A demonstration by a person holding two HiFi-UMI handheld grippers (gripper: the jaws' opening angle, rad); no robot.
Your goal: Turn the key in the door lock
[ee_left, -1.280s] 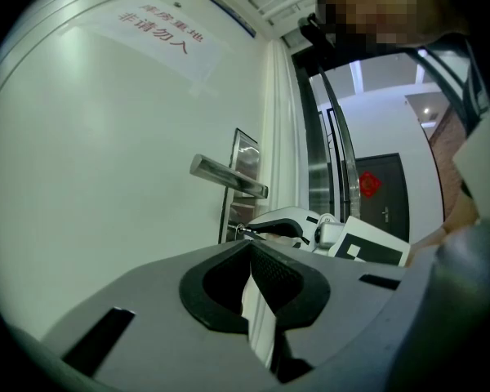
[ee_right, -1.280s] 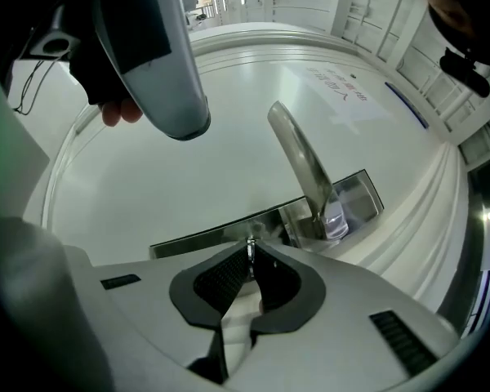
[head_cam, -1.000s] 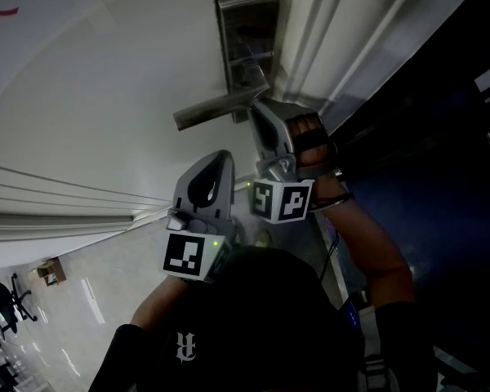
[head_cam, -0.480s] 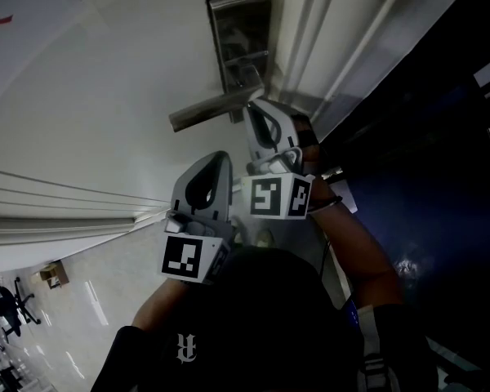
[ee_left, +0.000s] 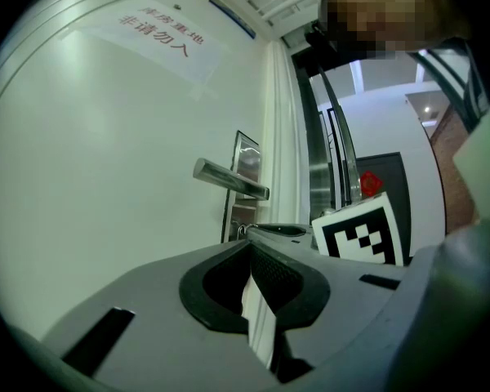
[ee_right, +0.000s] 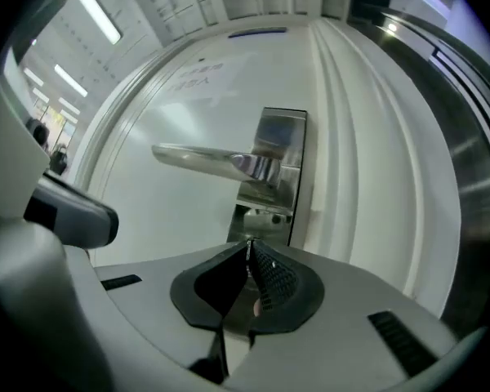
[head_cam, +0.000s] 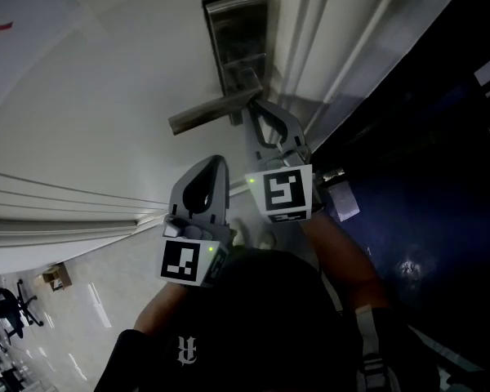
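My right hand-held gripper (head_cam: 253, 109), jaws closed on what I take to be the key (ee_left: 243, 230) in the lock (ee_right: 261, 217) below the lever handle (head_cam: 212, 113), has rolled since a second ago, so the turn appears under way. My left hand-held gripper (head_cam: 216, 166) hangs back, closed and empty.

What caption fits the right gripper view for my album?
Closed right gripper points at the lock below the door handle.

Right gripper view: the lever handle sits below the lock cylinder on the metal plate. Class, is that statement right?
Not quite. The lever handle sits above the lock cylinder, not below it, on the metal plate. The right gripper view shows this plainly.
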